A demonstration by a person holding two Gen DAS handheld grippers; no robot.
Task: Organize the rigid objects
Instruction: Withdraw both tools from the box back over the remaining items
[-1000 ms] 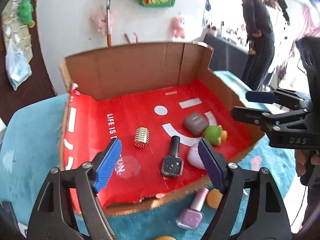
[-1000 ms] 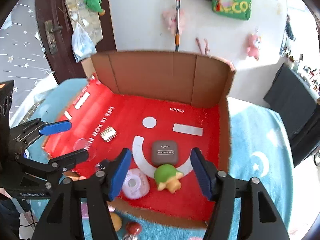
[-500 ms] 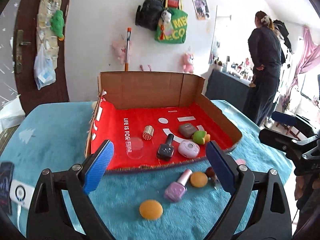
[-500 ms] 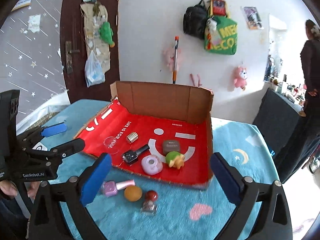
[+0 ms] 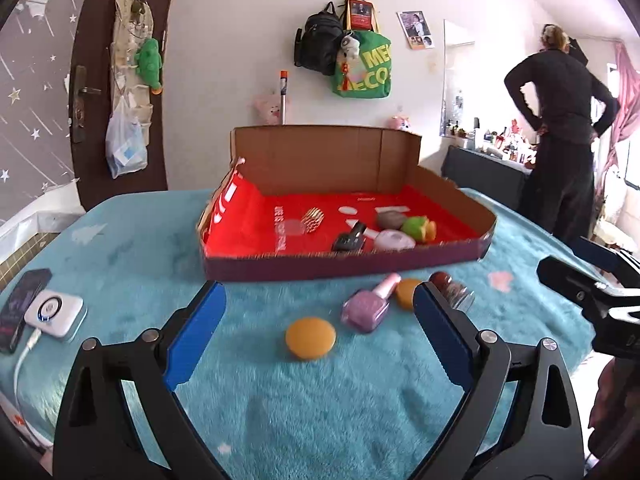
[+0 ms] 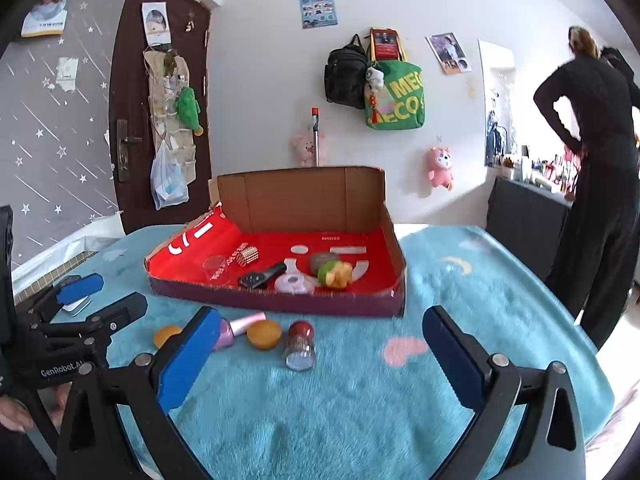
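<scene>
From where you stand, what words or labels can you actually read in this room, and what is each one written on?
"GenRobot.AI": white print on the left gripper, seen from the right wrist.
"MINISO": small white print on the box's red lining, barely legible.
"ME" over "ECO": cut-off yellow letters on the green bag.
Side print on the red lining: too blurred.
Blue wall poster and door papers: too small.

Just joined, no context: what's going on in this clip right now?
A person is sorting small items into a red-lined cardboard box. Both grippers, left and right, are open and empty over the blue blanket. A pink nail polish bottle, two orange discs and a small jar still lie outside the box.
</scene>
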